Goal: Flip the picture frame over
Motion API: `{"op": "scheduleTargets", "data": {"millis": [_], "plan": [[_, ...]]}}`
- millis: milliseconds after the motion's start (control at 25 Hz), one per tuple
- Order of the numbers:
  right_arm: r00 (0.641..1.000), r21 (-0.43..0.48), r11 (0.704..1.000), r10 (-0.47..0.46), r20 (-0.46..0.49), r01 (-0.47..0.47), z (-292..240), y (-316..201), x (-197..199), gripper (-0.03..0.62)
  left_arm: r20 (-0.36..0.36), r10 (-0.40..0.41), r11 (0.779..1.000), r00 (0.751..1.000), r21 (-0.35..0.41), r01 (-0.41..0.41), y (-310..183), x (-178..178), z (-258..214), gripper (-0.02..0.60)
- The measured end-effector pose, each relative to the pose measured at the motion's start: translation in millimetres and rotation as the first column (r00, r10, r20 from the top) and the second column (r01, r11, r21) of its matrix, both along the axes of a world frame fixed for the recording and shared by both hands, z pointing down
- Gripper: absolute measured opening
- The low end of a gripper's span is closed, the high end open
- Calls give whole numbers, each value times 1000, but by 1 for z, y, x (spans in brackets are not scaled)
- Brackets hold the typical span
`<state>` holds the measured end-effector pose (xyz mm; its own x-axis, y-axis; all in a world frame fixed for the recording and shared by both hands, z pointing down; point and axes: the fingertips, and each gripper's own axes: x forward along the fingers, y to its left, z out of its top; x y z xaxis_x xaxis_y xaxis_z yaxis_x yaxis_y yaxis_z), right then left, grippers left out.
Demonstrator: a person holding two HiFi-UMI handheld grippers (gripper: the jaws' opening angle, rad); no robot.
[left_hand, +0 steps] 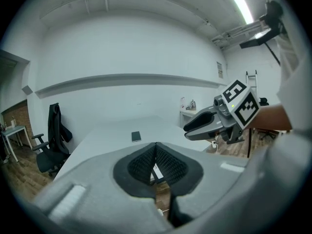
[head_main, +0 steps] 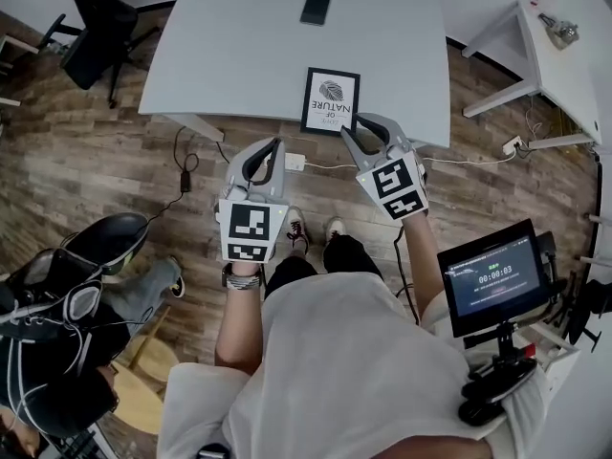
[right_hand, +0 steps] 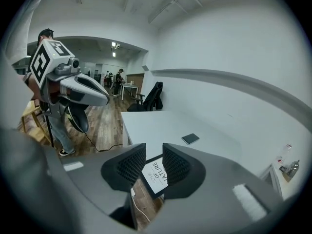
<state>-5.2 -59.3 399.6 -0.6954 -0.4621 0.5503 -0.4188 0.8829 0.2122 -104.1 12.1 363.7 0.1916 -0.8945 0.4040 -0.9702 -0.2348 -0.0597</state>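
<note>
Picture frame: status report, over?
Left hand-held gripper shut, empty; right hand-held gripper open, empty. Picture frame face up at table edge, untouched. Phone farther back, not in the way.

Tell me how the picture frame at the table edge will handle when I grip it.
The picture frame looks flat with a thin black border, so it is probably stiff and light. Lying flat on the smooth white table, it may slide rather than lift. At the near edge, a push could send it off.
</note>
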Motion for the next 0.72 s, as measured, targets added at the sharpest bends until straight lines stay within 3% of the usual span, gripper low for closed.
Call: {"op": "scheduleTargets", "data": {"millis": [240, 720], "plan": [[994, -9, 1000, 5, -105, -6, 47, -9, -22, 117, -36, 8, 999, 999, -51, -10, -7, -22, 40, 3], [978, -66, 998, -29, -205, 16, 110, -12, -30, 137, -79, 27, 990, 997, -135, -37, -14, -23, 88, 3]]}}
